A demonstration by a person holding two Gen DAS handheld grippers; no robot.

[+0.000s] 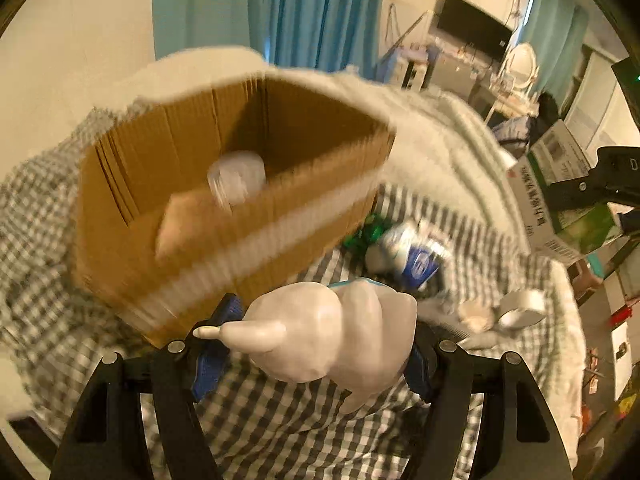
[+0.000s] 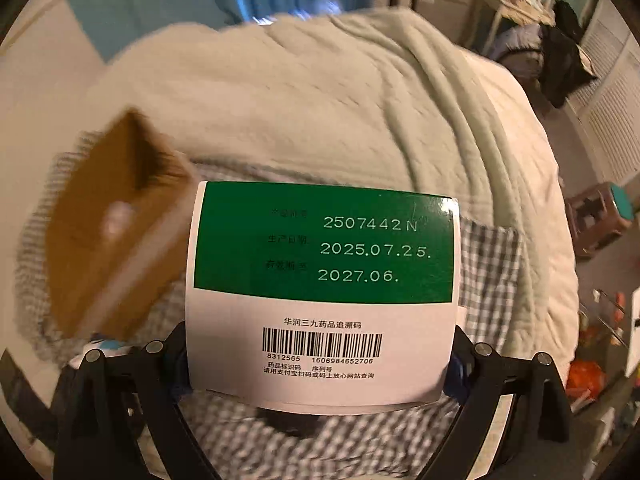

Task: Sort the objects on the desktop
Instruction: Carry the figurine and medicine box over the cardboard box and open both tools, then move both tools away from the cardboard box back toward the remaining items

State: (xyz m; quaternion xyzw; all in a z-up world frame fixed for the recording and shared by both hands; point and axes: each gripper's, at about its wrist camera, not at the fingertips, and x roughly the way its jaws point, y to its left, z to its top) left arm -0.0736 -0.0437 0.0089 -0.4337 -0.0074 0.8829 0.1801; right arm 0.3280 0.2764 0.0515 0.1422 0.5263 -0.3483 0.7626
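Bedroom. Bed w/ checked sheet [image 1: 280, 420] and pale quilt [image 2: 320, 100]; blue curtains [image 1: 312, 12] behind, dark TV [image 1: 472, 28] far right.

Open carton [image 1: 224, 208] sits on sheet, blurred; a clear jar [image 1: 238, 182] lies inside it.

L gripper [image 1: 316, 356]: fingers clamped on white figurine [image 1: 340, 336], blue pads pressed to both its sides. Figurine held above sheet, just in front of carton's near wall.

R gripper [image 2: 320, 364]: fingers closed on med box [image 2: 324, 292], green panel and barcode facing cam. In left view same box [image 1: 560, 200] is up in the air at right, well apart from carton.

On sheet right of carton: blue-white packet [image 1: 416, 256], green wrapper [image 1: 368, 232], tape roll [image 1: 520, 308], near each other. All blurred; details unclear.
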